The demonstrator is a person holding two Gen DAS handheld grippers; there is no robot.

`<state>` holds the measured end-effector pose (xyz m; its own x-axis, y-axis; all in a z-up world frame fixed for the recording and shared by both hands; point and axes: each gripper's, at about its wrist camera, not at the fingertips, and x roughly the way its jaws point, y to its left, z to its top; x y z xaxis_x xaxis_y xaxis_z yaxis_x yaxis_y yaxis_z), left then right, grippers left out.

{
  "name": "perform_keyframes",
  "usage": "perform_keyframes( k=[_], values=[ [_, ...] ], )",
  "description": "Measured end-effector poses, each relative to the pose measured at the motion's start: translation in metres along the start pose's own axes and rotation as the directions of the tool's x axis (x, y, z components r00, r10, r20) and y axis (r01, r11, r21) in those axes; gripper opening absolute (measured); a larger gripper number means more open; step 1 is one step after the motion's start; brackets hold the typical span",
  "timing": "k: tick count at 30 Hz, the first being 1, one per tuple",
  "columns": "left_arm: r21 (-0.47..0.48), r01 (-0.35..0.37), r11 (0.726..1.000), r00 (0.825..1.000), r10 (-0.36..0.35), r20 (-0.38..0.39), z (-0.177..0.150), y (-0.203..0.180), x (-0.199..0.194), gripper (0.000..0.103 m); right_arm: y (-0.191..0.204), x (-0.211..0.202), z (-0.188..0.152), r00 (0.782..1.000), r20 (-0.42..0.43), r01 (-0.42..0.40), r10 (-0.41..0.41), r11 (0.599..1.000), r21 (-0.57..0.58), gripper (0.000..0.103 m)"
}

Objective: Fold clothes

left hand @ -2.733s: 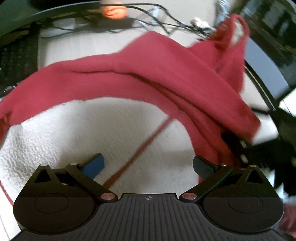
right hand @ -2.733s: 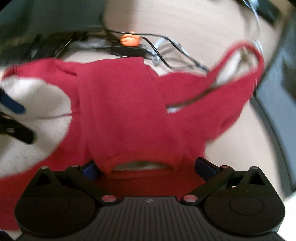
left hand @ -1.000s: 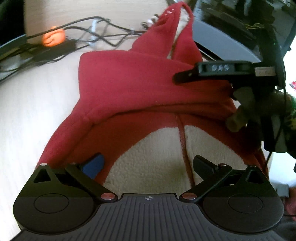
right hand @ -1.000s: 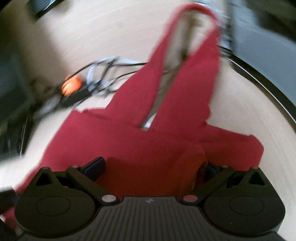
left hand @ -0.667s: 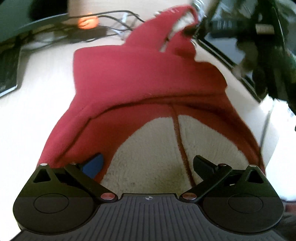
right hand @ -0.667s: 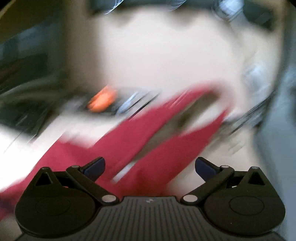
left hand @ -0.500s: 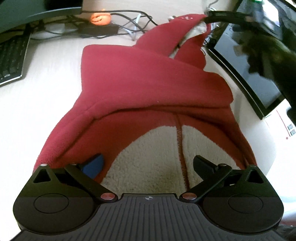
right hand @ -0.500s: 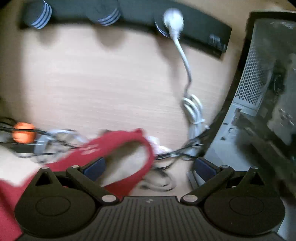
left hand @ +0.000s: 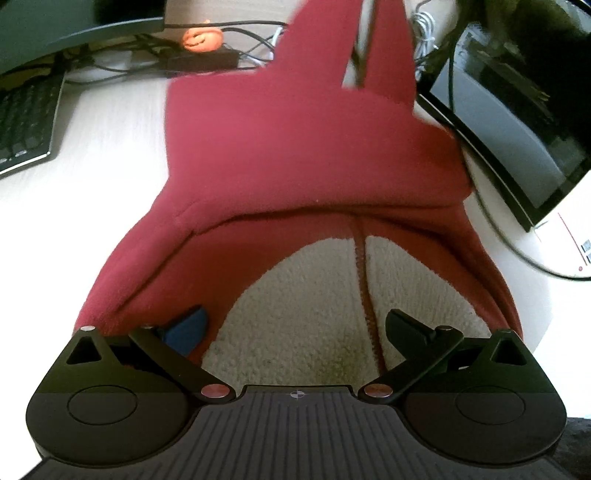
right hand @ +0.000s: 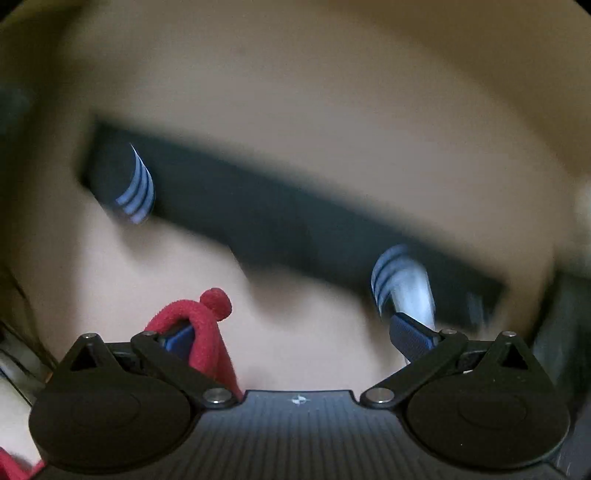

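A red fleece garment with a cream lining lies on the white desk, partly folded. Its far red part is lifted upward. My left gripper is open, its fingers resting on the near hem over the lining. My right gripper is open and raised, facing the wall. A loop of the red fabric hangs over its left finger, hooked rather than pinched.
A keyboard lies at the far left. An orange ornament and tangled cables sit at the back. A dark monitor stands on the right. A black power strip is on the wall ahead of the right gripper.
The right gripper swung up off the garment toward the wall, carrying a red loop on its left finger. The garment's far end rose. The left gripper stayed at the hem.
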<state>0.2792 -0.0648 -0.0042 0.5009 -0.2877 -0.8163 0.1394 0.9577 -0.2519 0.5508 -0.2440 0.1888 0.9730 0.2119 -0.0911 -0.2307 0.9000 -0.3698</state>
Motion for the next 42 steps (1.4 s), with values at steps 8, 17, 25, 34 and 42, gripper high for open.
perform_keyframes(
  k=[8,17,25,34,42],
  values=[
    [-0.108,-0.049,0.993,0.999,0.049,0.002,0.051,0.014,0.025,0.103,0.049,-0.021,0.068,0.982,0.068,-0.169,0.174,0.984,-0.063,0.103],
    [0.065,-0.092,0.994,0.996,0.092,0.011,0.034,-0.003,0.025,0.103,0.030,-0.061,-0.027,0.908,-0.357,-0.253,0.220,0.966,-0.049,0.103],
    [0.100,-0.013,0.995,1.000,0.011,0.026,0.025,-0.014,-0.004,0.103,0.011,-0.135,-0.102,0.850,-0.489,-0.182,0.195,0.980,0.076,0.103],
    [0.656,-0.449,0.607,0.893,0.316,0.320,0.037,-0.047,0.037,0.103,-0.001,-0.178,-0.147,0.800,-0.554,-0.105,0.232,0.962,0.252,0.103],
    [0.008,-0.678,0.735,0.656,0.601,0.457,0.088,0.035,-0.030,0.103,-0.002,-0.194,-0.160,0.801,-0.561,-0.067,0.209,0.962,0.263,0.103]
  ],
)
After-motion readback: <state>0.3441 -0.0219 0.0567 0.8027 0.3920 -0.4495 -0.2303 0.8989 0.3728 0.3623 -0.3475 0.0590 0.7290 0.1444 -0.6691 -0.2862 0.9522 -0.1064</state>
